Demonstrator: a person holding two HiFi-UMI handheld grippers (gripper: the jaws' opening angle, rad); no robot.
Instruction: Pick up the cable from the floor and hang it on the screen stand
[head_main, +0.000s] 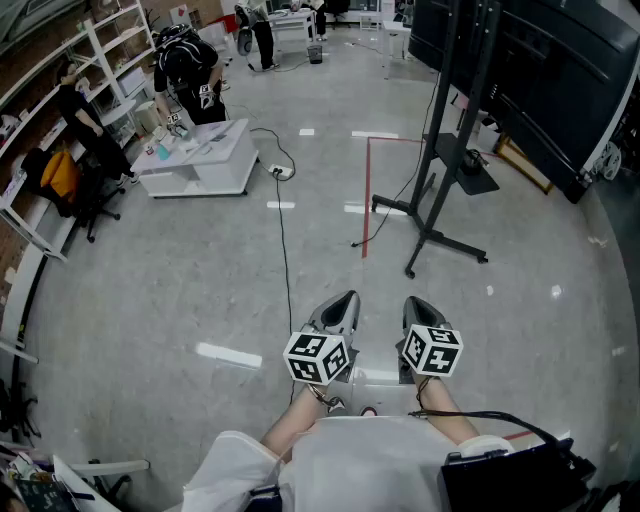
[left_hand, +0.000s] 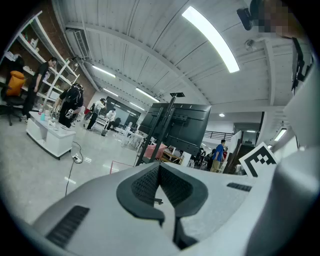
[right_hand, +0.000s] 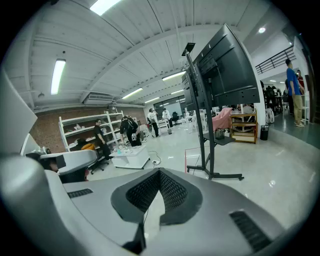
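Grey floor (head_main: 150, 300) wide open | cable (head_main: 285, 250) ahead, screen stand (head_main: 427, 235) right | left gripper (head_main: 349, 295), right gripper (head_main: 411, 301) closed, empty

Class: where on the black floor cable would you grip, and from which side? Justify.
Grip the cable on its straight near stretch, from above, jaws across its line. It lies thin and flat on the floor, so likely only a top approach straddles it; its far end joins a power strip.
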